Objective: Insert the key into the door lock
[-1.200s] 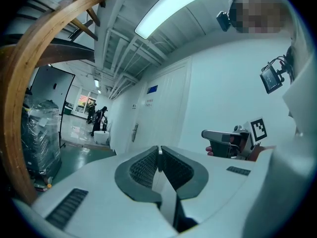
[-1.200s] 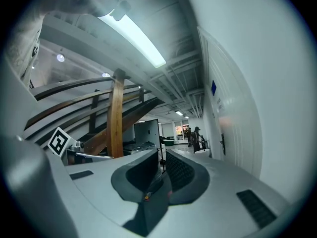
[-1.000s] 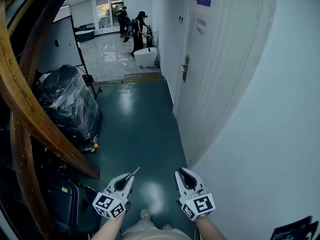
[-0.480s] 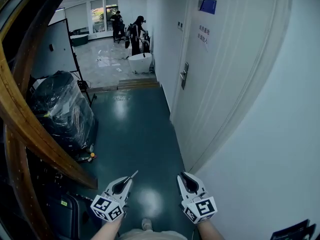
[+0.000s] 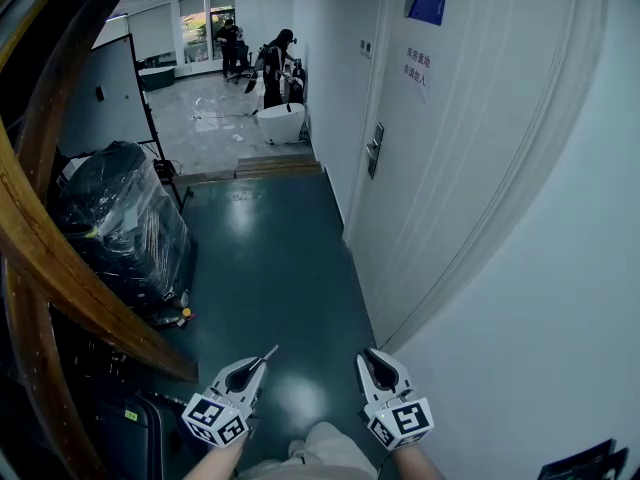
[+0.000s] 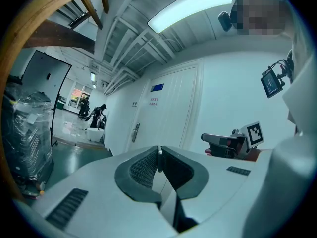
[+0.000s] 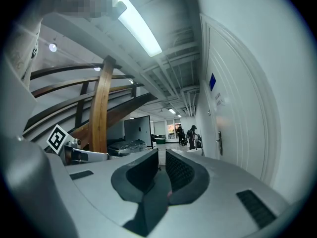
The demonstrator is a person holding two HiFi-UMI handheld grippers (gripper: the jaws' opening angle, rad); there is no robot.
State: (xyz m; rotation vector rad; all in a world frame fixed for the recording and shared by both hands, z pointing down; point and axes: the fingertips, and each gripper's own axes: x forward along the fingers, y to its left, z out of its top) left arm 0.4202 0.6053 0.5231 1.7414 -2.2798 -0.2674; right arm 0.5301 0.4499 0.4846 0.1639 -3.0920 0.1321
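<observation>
The walk down the corridor has brought the door lock (image 5: 375, 149) nearer, yet it is still well ahead-right of the left gripper (image 5: 258, 363), whose fingers clamp the key (image 5: 268, 352); the right gripper (image 5: 373, 358) has its fingers slightly apart, empty.

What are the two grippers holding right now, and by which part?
The left hand-held gripper is shut on the key, pinching its back end so the shaft sticks out forward. The right hand-held gripper holds nothing.

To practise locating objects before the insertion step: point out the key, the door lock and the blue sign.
key (image 5: 266, 354), head view, its shaft.
door lock (image 5: 376, 148), head view, plate middle.
blue sign (image 5: 425, 8), head view, its centre.
</observation>
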